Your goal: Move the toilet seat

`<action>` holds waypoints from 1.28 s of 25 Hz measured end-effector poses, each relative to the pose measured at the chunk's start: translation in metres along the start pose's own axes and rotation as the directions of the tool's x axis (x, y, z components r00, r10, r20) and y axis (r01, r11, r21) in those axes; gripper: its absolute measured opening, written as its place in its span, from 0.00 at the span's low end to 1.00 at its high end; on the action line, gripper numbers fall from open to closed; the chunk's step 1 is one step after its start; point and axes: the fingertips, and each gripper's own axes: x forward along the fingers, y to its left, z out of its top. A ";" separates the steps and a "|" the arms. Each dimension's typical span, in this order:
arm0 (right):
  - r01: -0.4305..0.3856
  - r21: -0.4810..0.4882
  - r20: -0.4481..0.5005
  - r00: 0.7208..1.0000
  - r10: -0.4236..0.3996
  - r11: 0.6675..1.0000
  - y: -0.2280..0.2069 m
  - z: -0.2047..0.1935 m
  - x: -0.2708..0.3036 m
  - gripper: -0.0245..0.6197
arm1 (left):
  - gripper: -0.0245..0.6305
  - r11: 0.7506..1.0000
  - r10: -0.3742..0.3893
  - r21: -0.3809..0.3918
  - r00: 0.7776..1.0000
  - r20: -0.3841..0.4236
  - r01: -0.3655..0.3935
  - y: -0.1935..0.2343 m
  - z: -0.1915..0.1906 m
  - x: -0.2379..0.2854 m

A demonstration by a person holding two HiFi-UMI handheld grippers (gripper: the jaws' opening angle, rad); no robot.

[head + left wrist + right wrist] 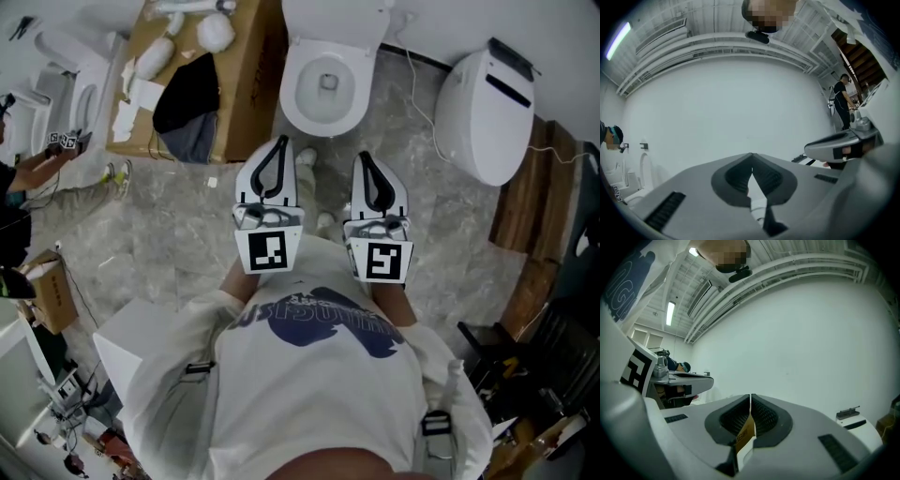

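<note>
Head view, from the body outward. Nearest, behind both grippers: white shirt (309,375) with a dark print, filling the lower edge. Next, left gripper (279,142) and right gripper (365,159), side by side and apart, both pointing ahead, marker cubes toward the shirt.

Left gripper view: jaws pressed together at the tips, nothing between the pads. Right gripper view: jaws all but closed, only a hairline slit, nothing clamped. Below the pads, a sliver of brown with print (746,432), too little to tell what.

Between the two grippers, down on the marbled floor (187,244): white shoes (307,161). Just ahead of the tips: open white toilet bowl (328,80).

Ahead and well to the right of the right gripper: toilet seat (486,108), a bulky white unit with a dark strip on top, apart from the bowl, beside wooden boards (530,216). Thin cable (419,89) on the floor between bowl and seat.

Ahead and left of the left gripper: cardboard box (246,75) holding black cloth (187,94) and white pieces. Farther left, well away: another toilet (75,84) and a second person (23,173). Farthest, in both gripper views: plain white wall (731,108).
</note>
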 end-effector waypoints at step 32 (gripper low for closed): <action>0.448 0.638 -0.558 0.829 -0.025 0.627 -0.203 -0.404 0.199 0.08 | 0.12 0.757 -0.373 -0.650 0.781 -0.502 -0.056 0.072 -0.434 0.269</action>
